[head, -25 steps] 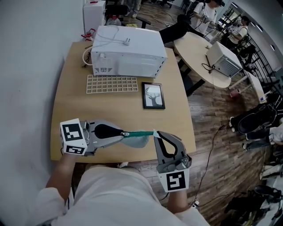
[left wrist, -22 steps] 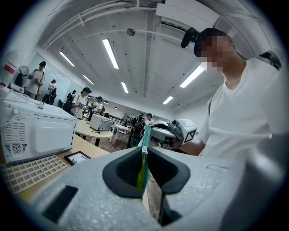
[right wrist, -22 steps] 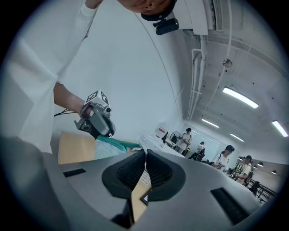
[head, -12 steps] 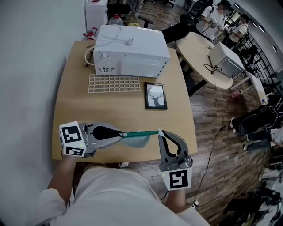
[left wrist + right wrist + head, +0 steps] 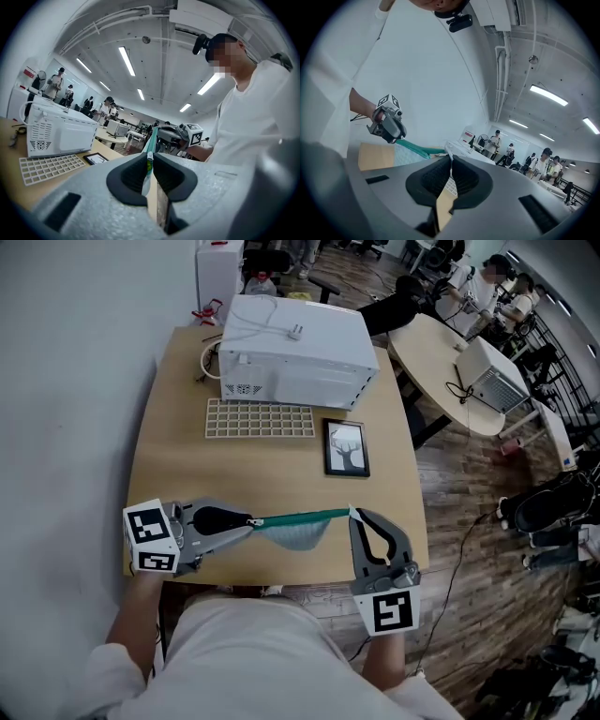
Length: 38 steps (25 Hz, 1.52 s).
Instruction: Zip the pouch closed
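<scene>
Tension matters: with my right claw [image 5: 353,514] pinching the pouch [image 5: 298,533] end, my left claw [image 5: 250,521], pinching the zip tab [image 5: 148,164], should pull straight.

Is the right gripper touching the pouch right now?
Touching. The right gripper view shows the right gripper with its jaws shut on the end of the pouch, with no gap; the head view agrees.
</scene>
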### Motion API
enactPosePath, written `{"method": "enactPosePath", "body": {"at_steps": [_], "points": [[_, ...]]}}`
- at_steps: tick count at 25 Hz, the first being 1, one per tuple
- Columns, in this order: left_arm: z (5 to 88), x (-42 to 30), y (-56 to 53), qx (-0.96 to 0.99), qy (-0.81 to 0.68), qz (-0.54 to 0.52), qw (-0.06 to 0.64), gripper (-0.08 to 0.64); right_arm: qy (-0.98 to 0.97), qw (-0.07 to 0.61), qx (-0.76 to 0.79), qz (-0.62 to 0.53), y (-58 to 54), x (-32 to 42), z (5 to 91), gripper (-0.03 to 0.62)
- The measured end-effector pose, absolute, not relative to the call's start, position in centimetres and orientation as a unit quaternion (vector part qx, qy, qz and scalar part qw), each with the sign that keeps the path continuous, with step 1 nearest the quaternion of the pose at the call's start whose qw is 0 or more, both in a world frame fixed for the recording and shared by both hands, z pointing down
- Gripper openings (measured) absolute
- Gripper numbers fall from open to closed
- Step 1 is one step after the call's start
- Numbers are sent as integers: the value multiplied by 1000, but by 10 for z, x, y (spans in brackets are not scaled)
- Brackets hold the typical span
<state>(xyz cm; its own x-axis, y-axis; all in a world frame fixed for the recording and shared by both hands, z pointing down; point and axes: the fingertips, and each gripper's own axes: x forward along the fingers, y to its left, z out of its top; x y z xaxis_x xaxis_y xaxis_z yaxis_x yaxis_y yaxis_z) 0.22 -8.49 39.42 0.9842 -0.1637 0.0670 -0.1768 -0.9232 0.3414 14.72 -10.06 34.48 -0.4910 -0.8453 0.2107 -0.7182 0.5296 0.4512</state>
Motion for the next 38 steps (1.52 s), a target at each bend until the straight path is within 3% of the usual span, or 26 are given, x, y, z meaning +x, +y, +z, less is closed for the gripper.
{"method": "enactPosePath", "body": {"at_steps": [16,28,38], "points": [[394,-52,-78,975,-127,-2,180,44,-866,217,424,-155,-108,99,345,14],[408,-44,-81,979,-80,5,189,44,-837,245,468,-142,-96,115,357,12],[418,-35,-93,980,-54,17,190,44,-827,229,500,-115,-90,120,362,14]]}}
